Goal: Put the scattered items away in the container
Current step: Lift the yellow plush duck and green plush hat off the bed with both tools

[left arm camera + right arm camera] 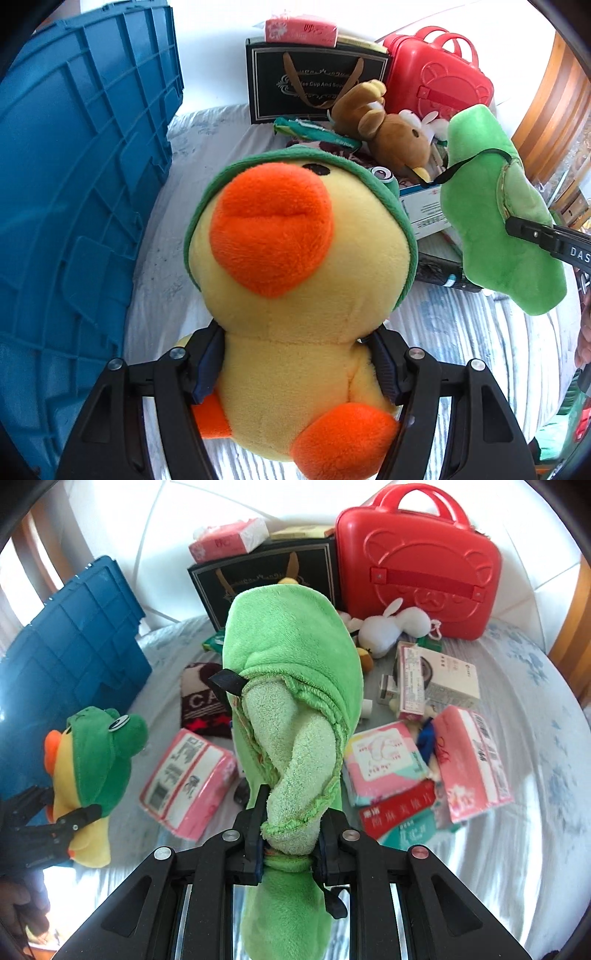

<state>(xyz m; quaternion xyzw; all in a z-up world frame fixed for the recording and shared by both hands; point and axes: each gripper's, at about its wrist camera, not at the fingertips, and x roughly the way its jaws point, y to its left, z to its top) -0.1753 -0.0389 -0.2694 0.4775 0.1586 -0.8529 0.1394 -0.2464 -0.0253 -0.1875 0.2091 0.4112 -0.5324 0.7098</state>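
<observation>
A yellow plush duck (295,280) with an orange beak and a green frog hood hangs above the bed, my left gripper (295,362) shut on its body. The same duck (88,768) shows at the left of the right wrist view, with the left gripper (62,830) on it. My right gripper (290,843) is shut on a green plush slipper (291,679), pinching its pale insole near the heel. That slipper (491,206) also hangs at the right of the left wrist view. The blue crate (74,184) stands at the left, beside the duck.
On the quilted bed (517,812) lie pink tissue packs (188,782), boxes (439,679), a dark cloth (205,705) and a white bunny toy (391,627). A brown plush (388,129), a black gift bag (314,85) and a red case (417,565) stand at the back.
</observation>
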